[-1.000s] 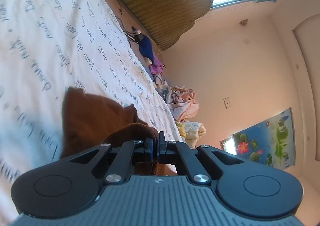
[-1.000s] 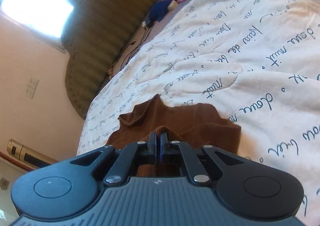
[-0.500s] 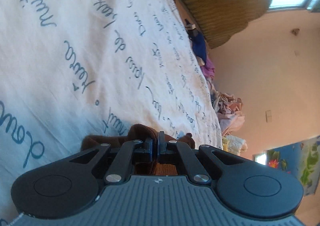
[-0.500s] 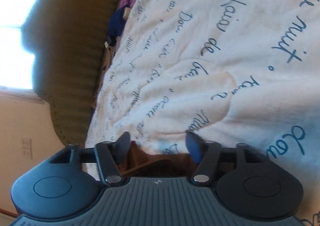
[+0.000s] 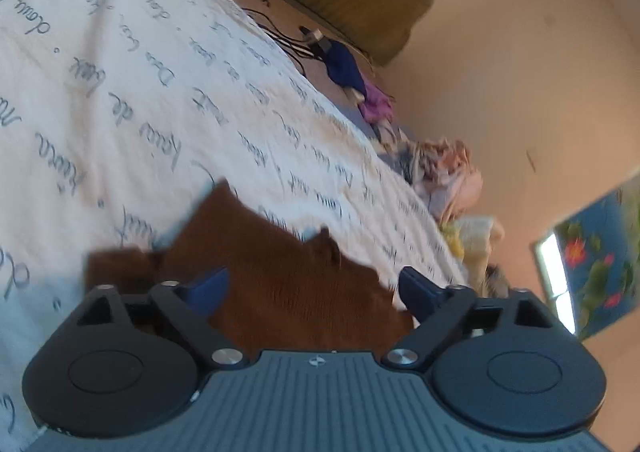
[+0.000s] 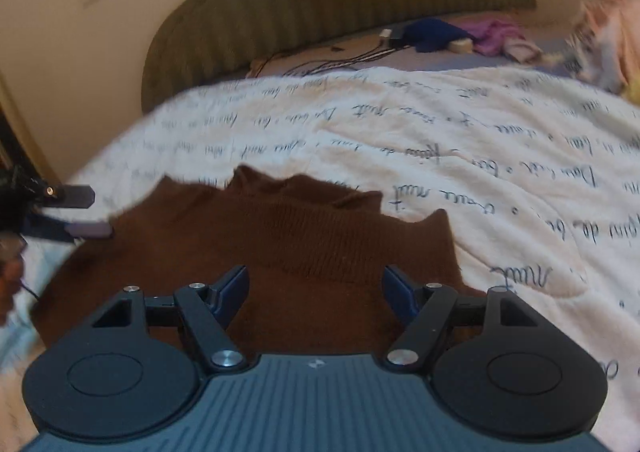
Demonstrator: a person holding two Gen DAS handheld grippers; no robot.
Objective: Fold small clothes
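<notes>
The near part of the brown knit garment [image 6: 280, 248] is hidden behind both gripper bodies, so I cannot see where its closest hem ends. Both views are smeared by motion; the script printed on the white blanket [image 6: 500, 140] cannot be read, and the heap of pale clothes [image 5: 452, 176] far beyond the fingers is only a blur of pink and cream.

The right gripper [image 6: 314, 288] hangs low over the garment, pointing toward the dark green ribbed headboard [image 6: 320, 4]. Its two blue-tipped fingers [image 6: 230, 290] are spread wide, with nothing between them but the knit lying flat below; a ribbed band of the garment runs across just ahead of the tips.

The left gripper [image 5: 314, 288] is tilted, so the bed slopes across its view. Its fingers [image 5: 208, 286] are likewise wide apart and hold nothing, with the brown fabric filling the gap between them. From the right camera, this gripper's two fingertips [image 6: 78, 198] poke in at the far left of the right fingers, parted, the lower one touching or just beside the garment's edge; I cannot tell which.

I count one brown garment, lying on the blanket directly ahead of and under both pairs of fingers. Two grippers, four fingers. Well beyond the fingertips, near the headboard, lie one dark blue item [image 6: 432, 34], one purple item [image 6: 496, 36] and several dark cables [image 6: 348, 60].
</notes>
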